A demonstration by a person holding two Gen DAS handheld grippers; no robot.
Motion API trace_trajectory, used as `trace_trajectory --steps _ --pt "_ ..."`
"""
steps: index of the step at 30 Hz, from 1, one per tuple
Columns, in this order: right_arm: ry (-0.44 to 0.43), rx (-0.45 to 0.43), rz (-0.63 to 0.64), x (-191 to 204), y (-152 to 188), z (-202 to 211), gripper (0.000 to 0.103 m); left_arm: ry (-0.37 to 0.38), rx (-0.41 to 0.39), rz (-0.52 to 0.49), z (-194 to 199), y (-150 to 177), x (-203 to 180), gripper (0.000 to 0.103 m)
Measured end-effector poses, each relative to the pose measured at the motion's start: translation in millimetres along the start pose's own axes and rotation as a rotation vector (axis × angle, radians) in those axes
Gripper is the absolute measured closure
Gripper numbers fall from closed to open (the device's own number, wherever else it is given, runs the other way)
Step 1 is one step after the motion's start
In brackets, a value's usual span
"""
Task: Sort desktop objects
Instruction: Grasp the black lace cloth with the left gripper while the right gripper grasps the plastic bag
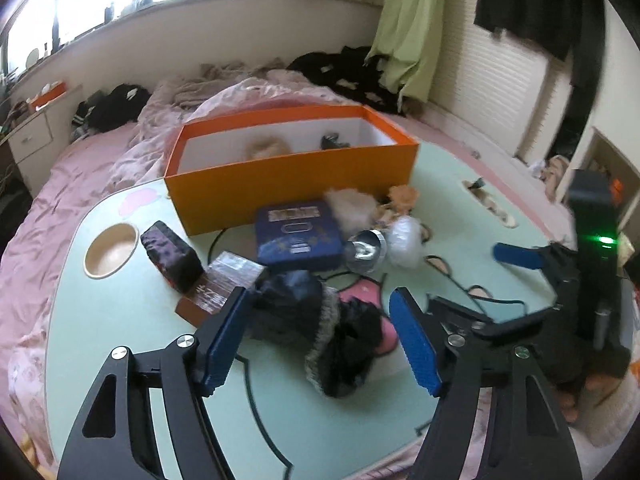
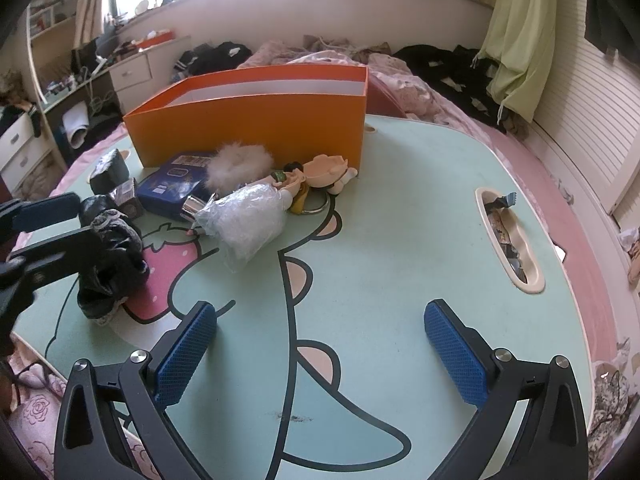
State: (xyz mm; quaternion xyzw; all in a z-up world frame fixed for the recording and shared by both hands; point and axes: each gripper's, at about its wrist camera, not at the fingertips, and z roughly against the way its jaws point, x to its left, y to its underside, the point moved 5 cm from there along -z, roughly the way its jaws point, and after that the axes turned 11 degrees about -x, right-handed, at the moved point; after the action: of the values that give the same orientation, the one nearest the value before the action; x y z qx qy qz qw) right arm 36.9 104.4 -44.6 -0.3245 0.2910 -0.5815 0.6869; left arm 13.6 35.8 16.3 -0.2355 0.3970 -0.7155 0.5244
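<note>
Far left on the table (image 1: pixel 120 360), a cup recess (image 1: pixel 109 250) sits empty, with a dark pouch (image 1: pixel 171 256) and a brown box (image 1: pixel 218 284) just beside it. They look like items still waiting to be sorted. Next comes the left gripper (image 1: pixel 322 334), tilted down over a black fabric bundle (image 1: pixel 320 320). The bundle lies between the jaws, and the left pad appears to press its edge while the right pad stands clear of it. Motion blur leaves that uncertain, so I read the jaws as parted, not yet clamped on the cloth. It seems to be the next piece for the orange bin (image 1: pixel 288 168), which stands behind with its open top facing up, already holding a fluffy thing and a dark one. Before the bin lie a blue tin (image 1: pixel 298 236), a white pompom (image 1: pixel 352 208), a doll (image 2: pixel 316 176) and a plastic bag (image 2: pixel 244 220), all crowded together. At the right, the right gripper (image 2: pixel 320 354) hangs over bare table, angled down, jaws wide apart and empty, seemingly waiting.
</note>
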Motion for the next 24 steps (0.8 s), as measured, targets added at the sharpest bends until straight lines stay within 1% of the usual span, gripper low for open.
trace_trajectory --steps 1,4,5,6,7,8,9,11,14,16,17,19,20,21,22,23,24 --pt "-0.002 -0.002 -0.002 0.1 -0.6 0.2 0.0 -0.011 0.019 -0.003 -5.2 1.7 2.1 0.031" --pt "-0.026 -0.016 -0.033 -2.8 -4.8 3.0 0.0 -0.009 0.049 -0.016 -14.6 6.7 0.4 0.031" --pt "-0.04 -0.021 -0.059 -5.5 -7.1 4.2 0.005 -0.009 0.05 -0.027 -15.4 8.1 -1.0 0.031" --pt "-0.052 -0.021 -0.081 -7.6 -11.0 4.6 0.013 -0.01 0.05 -0.041 -16.1 9.6 -2.8 0.031" --pt "-0.065 -0.016 -0.103 -9.1 -13.8 4.0 0.016 -0.01 0.049 -0.049 -16.8 10.9 -3.7 0.041" --pt "-0.081 -0.005 -0.133 -10.4 -17.9 2.0 0.023 -0.008 0.053 -0.049 -17.2 12.6 -3.4 0.05" --pt "-0.094 0.002 -0.15 -11.0 -20.8 0.8 0.027 -0.006 0.051 -0.046 -16.1 13.1 -3.3 0.051" --pt "-0.135 0.026 -0.194 -8.5 -28.8 -5.5 0.031 0.03 0.04 -0.032 -10.4 13.1 -3.9 0.055" --pt "-0.206 0.053 -0.217 7.0 -38.7 -16.1 0.036 0.104 0.04 -0.015 -0.2 18.4 -10.3 0.056" --pt "-0.216 0.055 -0.217 14.7 -43.3 -18.9 0.038 0.126 0.038 -0.013 7.5 22.8 -13.4 0.057" --pt "-0.219 0.054 -0.214 18.2 -45.6 -20.0 0.04 0.134 0.033 -0.01 11.9 24.1 -13.6 0.057" --pt "-0.223 0.057 -0.205 24.3 -49.1 -22.9 0.053 0.153 0.024 0.003 19.9 24.8 -12.9 0.057" --pt "-0.229 0.066 -0.202 27.8 -49.7 -25.3 0.067 0.161 0.018 0.012 23.9 24.8 -12.2 0.057" --pt "-0.237 0.07 -0.201 26.8 -48.6 -25.6 0.07 0.163 0.012 0.018 27.2 24.3 -11.3 0.058" --pt "-0.245 0.063 -0.203 24.7 -47.7 -25.2 0.071 0.162 0.009 0.021 29.0 23.5 -10.4 0.058" --pt "-0.252 0.055 -0.206 24.6 -47.4 -23.7 0.075 0.156 0.007 0.025 30.3 23.0 -9.6 0.058" --pt "-0.26 0.051 -0.208 17.9 -44.0 -21.4 0.083 0.151 0.003 0.031 31.8 22.3 -8.3 0.058"
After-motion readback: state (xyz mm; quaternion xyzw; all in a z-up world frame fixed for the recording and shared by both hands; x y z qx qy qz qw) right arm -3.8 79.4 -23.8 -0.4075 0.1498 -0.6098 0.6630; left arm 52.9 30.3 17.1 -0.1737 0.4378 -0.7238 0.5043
